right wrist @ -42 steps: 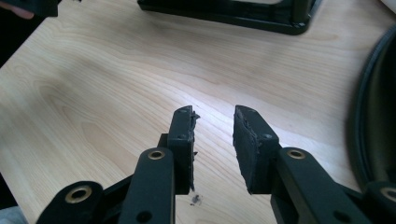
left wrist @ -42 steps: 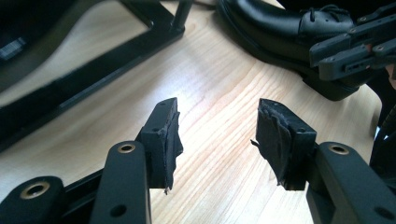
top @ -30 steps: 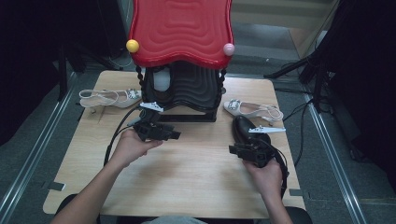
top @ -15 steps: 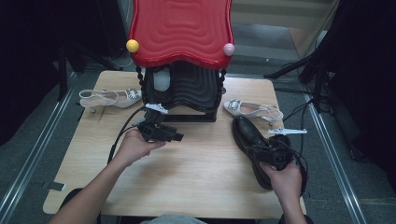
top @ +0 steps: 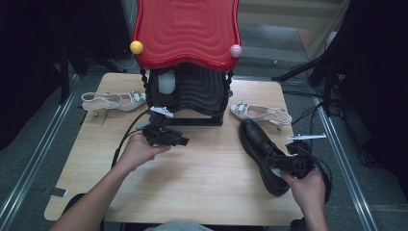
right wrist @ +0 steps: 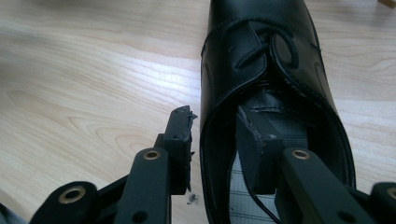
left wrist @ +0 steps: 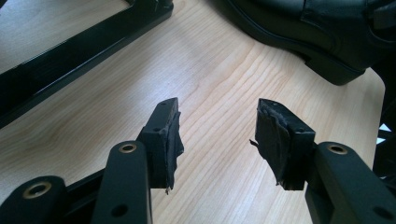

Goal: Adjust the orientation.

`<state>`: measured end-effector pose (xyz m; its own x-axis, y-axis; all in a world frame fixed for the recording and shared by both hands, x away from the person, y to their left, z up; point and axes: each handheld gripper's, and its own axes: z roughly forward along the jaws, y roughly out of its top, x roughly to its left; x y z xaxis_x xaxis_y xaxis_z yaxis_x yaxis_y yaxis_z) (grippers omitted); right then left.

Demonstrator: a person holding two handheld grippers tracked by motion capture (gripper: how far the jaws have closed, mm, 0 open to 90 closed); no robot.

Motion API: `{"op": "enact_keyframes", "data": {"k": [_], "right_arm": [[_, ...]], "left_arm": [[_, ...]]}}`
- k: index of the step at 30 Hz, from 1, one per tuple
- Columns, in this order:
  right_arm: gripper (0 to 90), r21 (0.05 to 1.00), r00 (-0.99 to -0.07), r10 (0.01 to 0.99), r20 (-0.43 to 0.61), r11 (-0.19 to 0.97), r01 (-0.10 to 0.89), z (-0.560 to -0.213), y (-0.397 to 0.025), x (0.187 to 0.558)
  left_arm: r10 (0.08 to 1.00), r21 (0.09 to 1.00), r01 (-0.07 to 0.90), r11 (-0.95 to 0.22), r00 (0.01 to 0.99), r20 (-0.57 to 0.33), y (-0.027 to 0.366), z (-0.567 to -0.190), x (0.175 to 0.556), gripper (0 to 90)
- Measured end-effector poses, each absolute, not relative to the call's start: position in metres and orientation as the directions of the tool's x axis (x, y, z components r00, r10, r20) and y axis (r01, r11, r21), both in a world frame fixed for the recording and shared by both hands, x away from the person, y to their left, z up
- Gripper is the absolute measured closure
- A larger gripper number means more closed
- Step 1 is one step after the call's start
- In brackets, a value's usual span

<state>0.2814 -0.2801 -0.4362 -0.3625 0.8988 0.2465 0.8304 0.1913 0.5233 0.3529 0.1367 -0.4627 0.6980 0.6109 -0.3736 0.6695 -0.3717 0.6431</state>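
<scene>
Since a second ago the right gripper has drawn the black shoe back toward the table's near right edge, gripping its side wall, one jaw inside, to steer it. The left gripper hovers wide, empty. Nothing lies inside the shoe but that jaw.

I find no legible text, label, brand, number or sign on anything ahead of either tool; the markings I can see are too blurred to read.
</scene>
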Motion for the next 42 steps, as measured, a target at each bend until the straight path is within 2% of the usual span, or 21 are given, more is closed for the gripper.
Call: {"op": "enact_keyframes", "data": {"k": [17,20,24,31,34,38,42], "right_arm": [[68.7,0.43,-0.34,0.911,0.233,0.217,0.876,-0.453,-0.273,0.287],[70.4,0.41,-0.344,0.909,0.237,0.227,0.883,-0.456,-0.269,0.293],[78.0,0.359,-0.327,0.909,0.259,0.224,0.906,-0.466,-0.258,0.309],[85.3,0.36,-0.323,0.907,0.27,0.216,0.908,-0.468,-0.261,0.313],[85.8,0.368,-0.318,0.909,0.269,0.208,0.906,-0.462,-0.263,0.311],[86.0,0.381,-0.313,0.892,0.325,0.18,0.907,-0.454,-0.267,0.309],[85.9,0.389,-0.345,0.87,0.352,0.199,0.9,-0.442,-0.259,0.302]], "left_arm": [[0.609,0.634,0.67,-0.387,0.702,-0.37,0.135,-0.465,0.353,50.6],[0.608,0.633,0.667,-0.393,0.705,-0.365,0.134,-0.466,0.353,50.7],[0.608,0.633,0.67,-0.388,0.702,-0.371,0.135,-0.466,0.354,50.6],[0.608,0.635,0.668,-0.387,0.703,-0.37,0.135,-0.467,0.354,50.9],[0.61,0.638,0.669,-0.382,0.701,-0.37,0.135,-0.466,0.354,51.2],[0.608,0.641,0.668,-0.378,0.701,-0.372,0.135,-0.466,0.353,52.3],[0.603,0.64,0.666,-0.384,0.705,-0.373,0.135,-0.465,0.353,54.0]]}}
